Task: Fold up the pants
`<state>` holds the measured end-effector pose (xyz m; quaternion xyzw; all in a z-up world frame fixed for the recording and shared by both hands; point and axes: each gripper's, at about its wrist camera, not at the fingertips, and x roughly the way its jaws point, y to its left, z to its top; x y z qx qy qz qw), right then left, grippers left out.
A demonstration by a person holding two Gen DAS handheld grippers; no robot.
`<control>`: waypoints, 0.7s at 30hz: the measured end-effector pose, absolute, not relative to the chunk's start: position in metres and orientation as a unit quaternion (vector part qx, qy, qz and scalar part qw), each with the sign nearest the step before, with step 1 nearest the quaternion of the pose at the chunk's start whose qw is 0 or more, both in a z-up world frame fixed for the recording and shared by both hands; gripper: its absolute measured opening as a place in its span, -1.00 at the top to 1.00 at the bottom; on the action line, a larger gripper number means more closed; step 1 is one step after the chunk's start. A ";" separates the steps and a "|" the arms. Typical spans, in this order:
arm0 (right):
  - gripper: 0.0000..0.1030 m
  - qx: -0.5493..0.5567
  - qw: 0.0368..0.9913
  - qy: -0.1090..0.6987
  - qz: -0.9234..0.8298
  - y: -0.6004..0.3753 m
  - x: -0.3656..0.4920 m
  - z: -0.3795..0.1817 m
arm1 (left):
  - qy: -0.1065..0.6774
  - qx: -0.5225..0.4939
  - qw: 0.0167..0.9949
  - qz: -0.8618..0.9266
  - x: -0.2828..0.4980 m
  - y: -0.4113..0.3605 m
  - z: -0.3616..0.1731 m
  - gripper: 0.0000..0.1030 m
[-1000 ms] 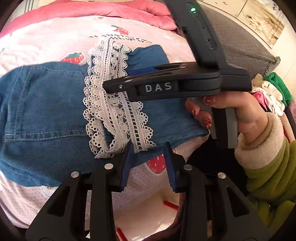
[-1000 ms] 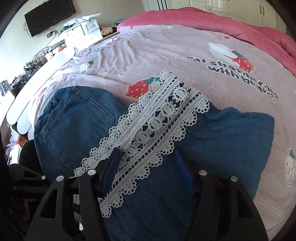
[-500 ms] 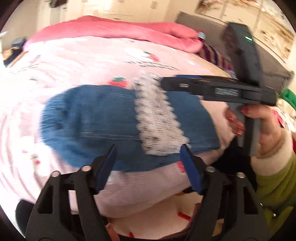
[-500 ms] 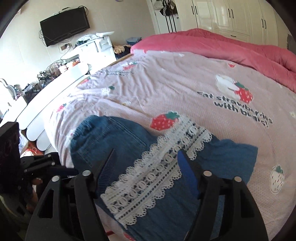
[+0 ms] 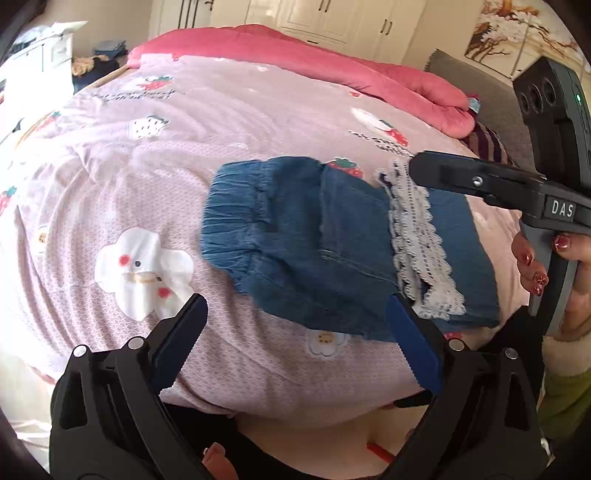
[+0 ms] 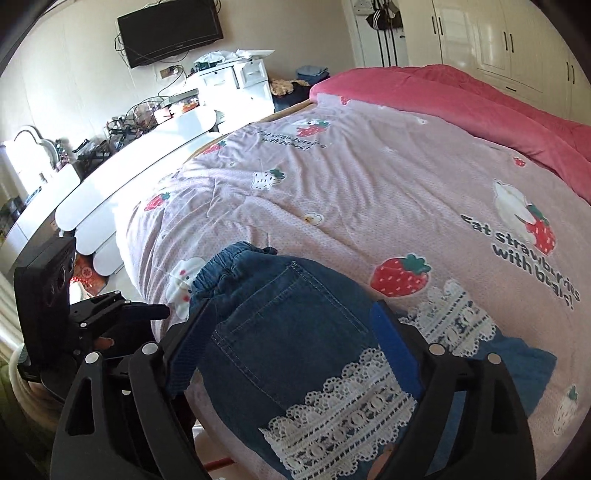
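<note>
The folded blue denim pants [image 5: 317, 236] with a white lace band [image 5: 417, 236] lie on the pink strawberry bedspread [image 5: 147, 166] near the bed's near edge. My left gripper [image 5: 295, 314] is open and empty, raised above the near edge of the pants. In the right wrist view the pants [image 6: 280, 332] lie just below my right gripper [image 6: 291, 314], which is open and empty. The right gripper also shows in the left wrist view [image 5: 417, 170], over the lace band. The left gripper shows at the left of the right wrist view [image 6: 159, 312].
A pink-red quilt [image 5: 332, 66] lies across the far side of the bed. A grey headboard [image 5: 491, 107] is at the right. White desks and a drawer unit [image 6: 147, 147] stand beyond the bed's left side, with a TV [image 6: 170, 29] on the wall.
Both grippers have opened wider and pulled up and back from the pants. The pants stay folded on the bed.
</note>
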<state>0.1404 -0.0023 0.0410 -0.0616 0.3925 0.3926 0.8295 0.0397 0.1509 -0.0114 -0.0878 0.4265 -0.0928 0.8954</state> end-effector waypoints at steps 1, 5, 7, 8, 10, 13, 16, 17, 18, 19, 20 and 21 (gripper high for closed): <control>-0.65 -0.066 0.825 0.397 0.397 0.004 0.144 0.039 | 0.428 -0.093 0.894 -0.093 0.041 0.154 -0.013 -0.78; -0.65 -0.086 0.805 0.419 0.411 0.033 0.163 0.029 | 0.431 -0.105 0.891 -0.094 0.047 0.158 -0.021 -0.79; -0.65 -0.101 0.796 0.428 0.416 0.048 0.172 0.023 | 0.431 -0.112 0.890 -0.097 0.049 0.160 -0.024 -0.79; -0.65 -0.109 0.792 0.432 0.418 0.057 0.177 0.021 | 0.432 -0.114 0.889 -0.098 0.050 0.160 -0.025 -0.79; -0.65 -0.116 0.777 0.447 0.428 0.073 0.187 0.014 | 0.432 -0.121 0.888 -0.102 0.053 0.160 -0.027 -0.79; -0.64 -0.118 0.753 0.477 0.438 0.094 0.201 -0.001 | 0.435 -0.131 0.885 -0.105 0.056 0.160 -0.031 -0.79; -0.06 -0.114 0.731 0.498 0.453 0.106 0.206 -0.015 | 0.438 -0.143 0.880 -0.111 0.060 0.163 -0.035 -0.79; 0.16 -0.115 0.731 0.498 0.453 0.108 0.204 -0.017 | 0.439 -0.147 0.879 -0.114 0.063 0.163 -0.036 -0.79; 0.18 -0.118 0.734 0.493 0.453 0.108 0.202 -0.016 | 0.441 -0.152 0.877 -0.115 0.064 0.164 -0.038 -0.79; 0.20 -0.118 0.736 0.488 0.455 0.106 0.199 -0.014 | 0.442 -0.159 0.875 -0.116 0.066 0.165 -0.039 -0.79; 0.27 -0.108 0.738 0.484 0.458 0.101 0.198 -0.010 | 0.442 -0.165 0.874 -0.118 0.067 0.166 -0.040 -0.79; 0.35 -0.096 0.738 0.482 0.462 0.097 0.198 -0.005 | 0.443 -0.171 0.872 -0.119 0.068 0.167 -0.042 -0.79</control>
